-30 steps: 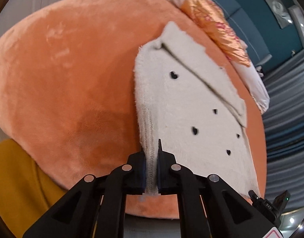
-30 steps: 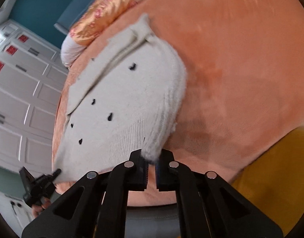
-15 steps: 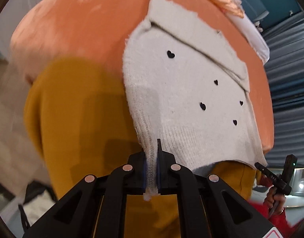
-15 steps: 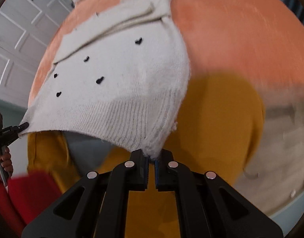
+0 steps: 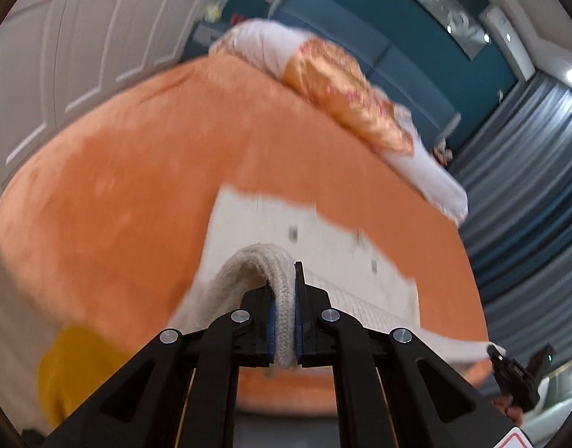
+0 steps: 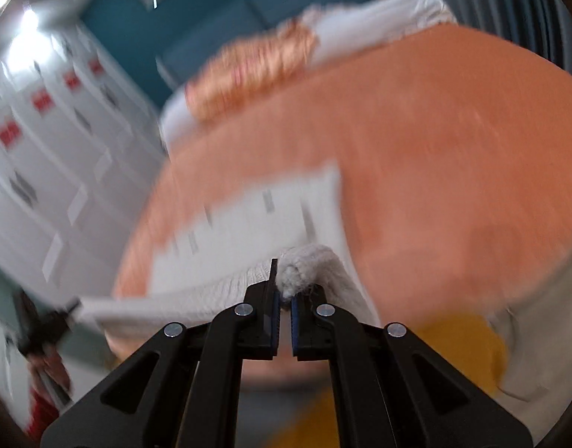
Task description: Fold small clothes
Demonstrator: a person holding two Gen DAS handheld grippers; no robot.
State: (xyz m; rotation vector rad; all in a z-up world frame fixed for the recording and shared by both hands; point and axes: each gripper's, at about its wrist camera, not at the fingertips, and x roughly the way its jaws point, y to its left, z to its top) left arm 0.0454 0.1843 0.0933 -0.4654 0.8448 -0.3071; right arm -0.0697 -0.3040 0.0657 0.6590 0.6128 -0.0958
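Note:
A small cream knitted sweater (image 5: 286,231) with little dark hearts lies on the orange bed cover (image 5: 144,171); its far part rests flat while its ribbed hem is lifted off the bed. My left gripper (image 5: 284,321) is shut on the hem's left corner, which curls up over the fingers. My right gripper (image 6: 284,310) is shut on the hem's right corner of the sweater (image 6: 256,216), a bunch of knit poking above the pads. The hem stretches taut between the two grippers. In the left wrist view the other gripper (image 5: 509,369) shows at the far right. Both views are motion-blurred.
An orange-gold and white pillow (image 5: 345,86) lies at the head of the bed cover (image 6: 435,171). White panelled wardrobe doors (image 5: 80,44) stand on one side, grey curtains (image 5: 528,194) on the other. A mustard yellow cloth (image 5: 73,366) hangs below the bed's near edge.
Both grippers rose with the hem still clamped, lifting the sweater's near edge off the bed. The views swung upward, so the hem now curls over the fingers and the room's far wall shows.

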